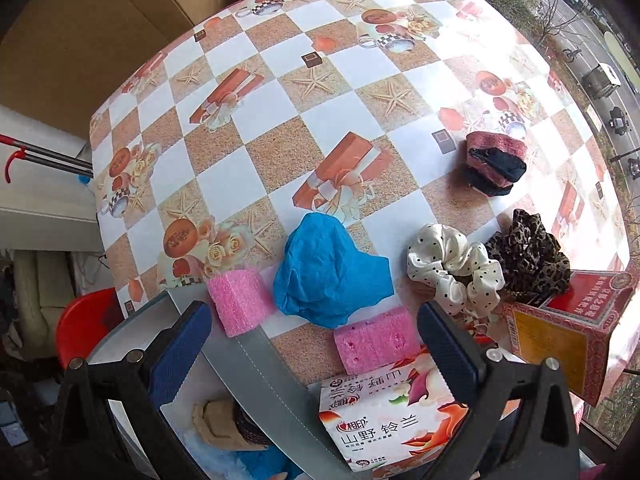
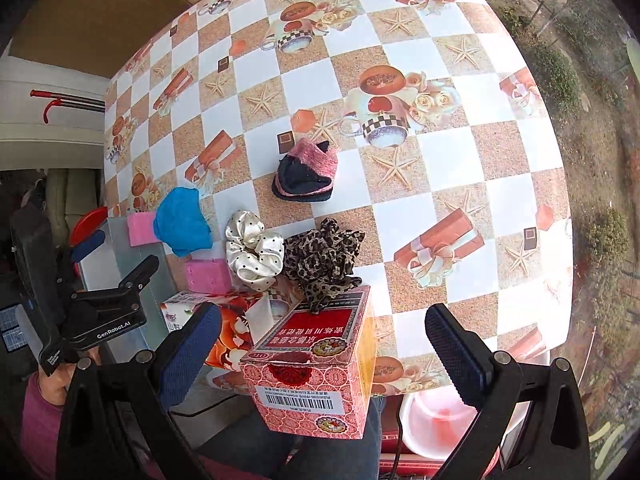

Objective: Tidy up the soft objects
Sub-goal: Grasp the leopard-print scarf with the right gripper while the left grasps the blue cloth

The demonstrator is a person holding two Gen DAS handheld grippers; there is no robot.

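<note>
Blue-padded fingers of the left gripper [image 1: 316, 344] frame the near edge of the tabletop [image 1: 280, 128], jaws spread wide with nothing between the pads; below them a grey bin [image 1: 264, 364] sits against the tabletop's near left edge. The right gripper [image 2: 324, 352] hangs just as wide and empty over a red box [image 2: 316, 380] at the near edge, with a tissue pack [image 1: 384, 412] beside it to the left.

Soft things still out on the tabletop: a blue cloth [image 1: 328, 272] between two pink sponges [image 1: 240, 300], a cream scrunchie [image 1: 456, 272] touching a leopard scrunchie [image 1: 528, 256], which drapes onto the red box top, and farther off a pink-and-black sock bundle [image 1: 496, 160], well apart from the rest.

Inside the bin lie a beige cloth [image 1: 216, 424], something dark and a patch of blue fabric; how full it is cannot be told.

Judging by the layout, the near sponge or blue cloth is the left gripper's easiest next pick: come straight down, pinch across the narrow side, lift clear of the bin's wall before releasing.
</note>
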